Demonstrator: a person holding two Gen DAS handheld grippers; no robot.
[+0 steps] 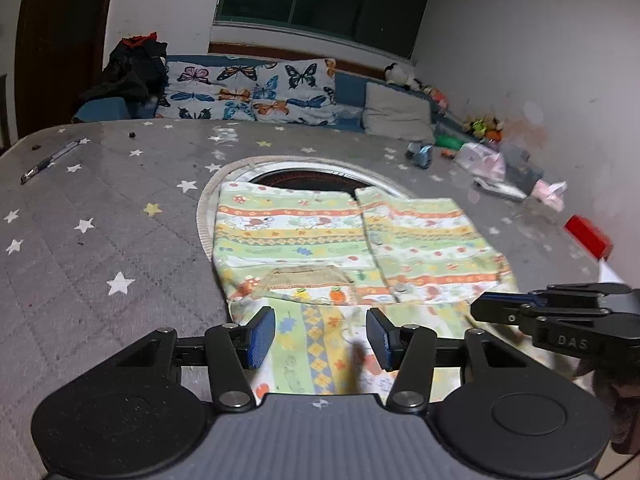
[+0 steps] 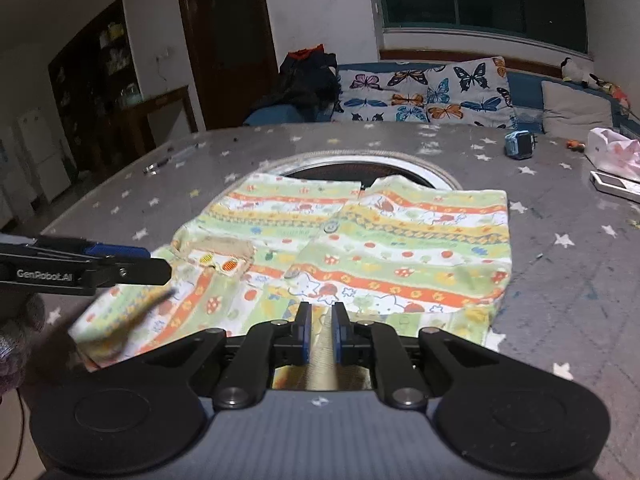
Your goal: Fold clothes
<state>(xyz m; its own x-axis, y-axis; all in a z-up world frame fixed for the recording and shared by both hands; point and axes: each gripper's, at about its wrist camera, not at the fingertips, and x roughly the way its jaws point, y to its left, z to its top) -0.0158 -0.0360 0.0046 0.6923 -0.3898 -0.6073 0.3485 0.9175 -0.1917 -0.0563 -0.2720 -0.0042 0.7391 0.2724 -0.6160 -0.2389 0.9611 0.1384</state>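
Note:
A child's shirt (image 1: 320, 232) with green, orange and yellow printed stripes lies spread on the grey star-patterned tablecloth (image 1: 100, 208), its far edge over a round opening (image 1: 304, 178) in the table. My left gripper (image 1: 320, 314) is open just above the shirt's near hem, with nothing pinched between its blue pads (image 1: 264, 332). In the right wrist view my right gripper (image 2: 322, 308) is almost closed, a narrow strip of the shirt (image 2: 400, 240) filling the gap between its pads. The shirt's near left corner (image 2: 120, 320) looks blurred beneath the left gripper (image 2: 160, 264).
A pen (image 1: 52, 160) lies at the table's far left. A blue toy (image 1: 420, 154), a pink bag (image 1: 480, 160) and a red box (image 1: 588, 236) crowd the right side. Behind the table is a sofa with butterfly cushions (image 1: 248, 92). A gloved hand (image 2: 20, 332) holds the left gripper.

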